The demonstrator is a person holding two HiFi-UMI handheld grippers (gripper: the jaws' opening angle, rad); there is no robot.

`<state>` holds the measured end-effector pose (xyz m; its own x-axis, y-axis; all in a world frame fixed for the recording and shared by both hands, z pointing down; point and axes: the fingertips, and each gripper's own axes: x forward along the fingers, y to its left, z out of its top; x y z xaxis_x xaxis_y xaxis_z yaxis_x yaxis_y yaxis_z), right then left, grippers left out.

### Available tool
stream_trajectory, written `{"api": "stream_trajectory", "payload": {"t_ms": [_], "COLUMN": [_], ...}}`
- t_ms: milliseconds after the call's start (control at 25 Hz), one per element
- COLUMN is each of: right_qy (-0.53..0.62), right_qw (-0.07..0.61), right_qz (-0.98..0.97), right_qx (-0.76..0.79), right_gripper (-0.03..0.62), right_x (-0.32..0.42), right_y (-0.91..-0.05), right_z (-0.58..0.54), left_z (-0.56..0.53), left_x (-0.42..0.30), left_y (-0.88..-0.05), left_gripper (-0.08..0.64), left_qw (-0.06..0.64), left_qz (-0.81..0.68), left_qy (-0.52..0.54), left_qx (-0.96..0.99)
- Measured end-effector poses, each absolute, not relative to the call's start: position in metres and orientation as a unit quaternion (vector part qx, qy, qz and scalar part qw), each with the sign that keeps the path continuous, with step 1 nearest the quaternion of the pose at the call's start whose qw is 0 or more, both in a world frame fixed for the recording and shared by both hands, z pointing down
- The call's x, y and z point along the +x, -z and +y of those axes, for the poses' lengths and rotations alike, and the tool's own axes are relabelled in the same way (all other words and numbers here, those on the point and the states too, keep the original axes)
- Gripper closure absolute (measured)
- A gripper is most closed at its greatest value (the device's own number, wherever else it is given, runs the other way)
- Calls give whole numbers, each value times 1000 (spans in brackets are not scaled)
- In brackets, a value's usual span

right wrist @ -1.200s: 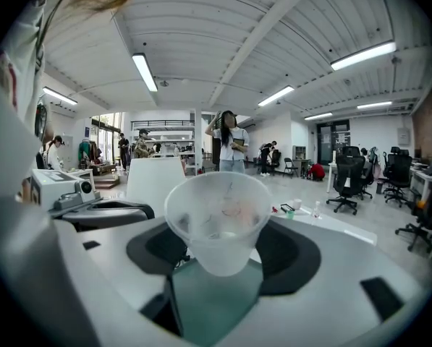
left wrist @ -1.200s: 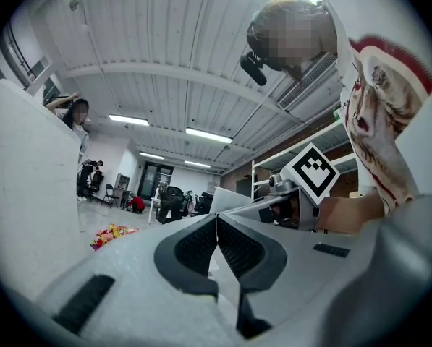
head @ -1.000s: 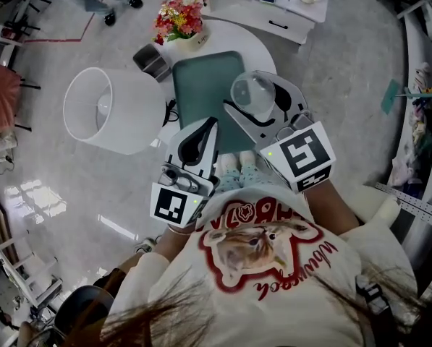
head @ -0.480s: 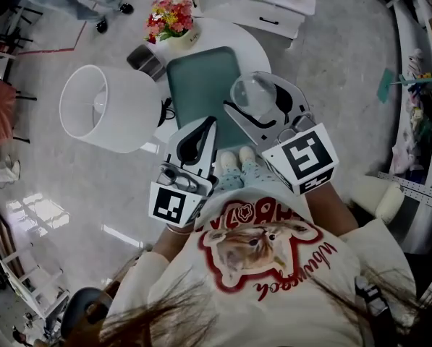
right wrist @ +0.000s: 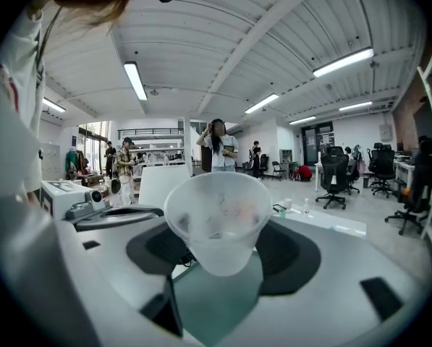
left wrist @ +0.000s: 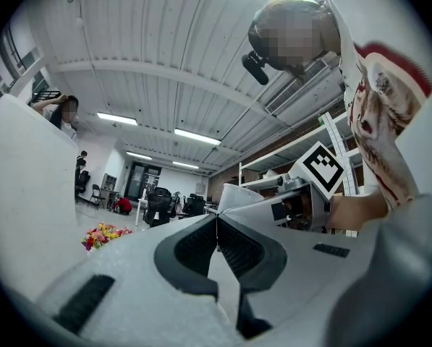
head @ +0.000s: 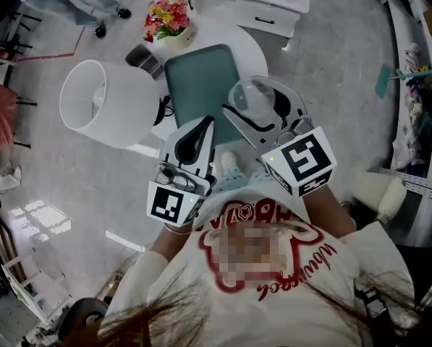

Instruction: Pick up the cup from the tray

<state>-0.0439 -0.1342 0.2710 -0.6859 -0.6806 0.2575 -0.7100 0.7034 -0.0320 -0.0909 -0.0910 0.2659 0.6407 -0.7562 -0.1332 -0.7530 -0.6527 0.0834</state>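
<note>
frosted tapered plastic cup clamped in right claw, up over the flat teal round-cornered tray, left claw closed together, round white counter underneath

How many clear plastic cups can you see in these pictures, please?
1. The clear cup sits between the right gripper's jaws, above the green tray. Others could be hidden behind the lampshade.
</note>
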Motion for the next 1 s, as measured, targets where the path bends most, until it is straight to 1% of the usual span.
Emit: {"api": "stream_trajectory", "payload": {"t_ms": [80, 400, 800, 1000], "right_qy": [-61, -50, -32, -29], "right_qw": [112, 109, 127, 117], "right_qz": [-916, -928, -936, -944], "right_qx": [379, 352, 327, 307], "right_gripper": [296, 296, 296, 296], "right_x": [-39, -9, 45, 60], "right_y": [-268, -263, -269, -265], "right_z": [-130, -99, -24, 8], "left_z": [-87, -56, 17, 54], "left_x": [-88, -59, -16, 4], "left_y": [-261, -258, -265, -263], "left_gripper": [546, 546, 546, 546], "left_qw": [-4, -20, -17, -25], "left_qz": [-418, -450, -498, -518], "left_qy": [88, 84, 80, 78], "left_qx": [904, 889, 863, 851]}}
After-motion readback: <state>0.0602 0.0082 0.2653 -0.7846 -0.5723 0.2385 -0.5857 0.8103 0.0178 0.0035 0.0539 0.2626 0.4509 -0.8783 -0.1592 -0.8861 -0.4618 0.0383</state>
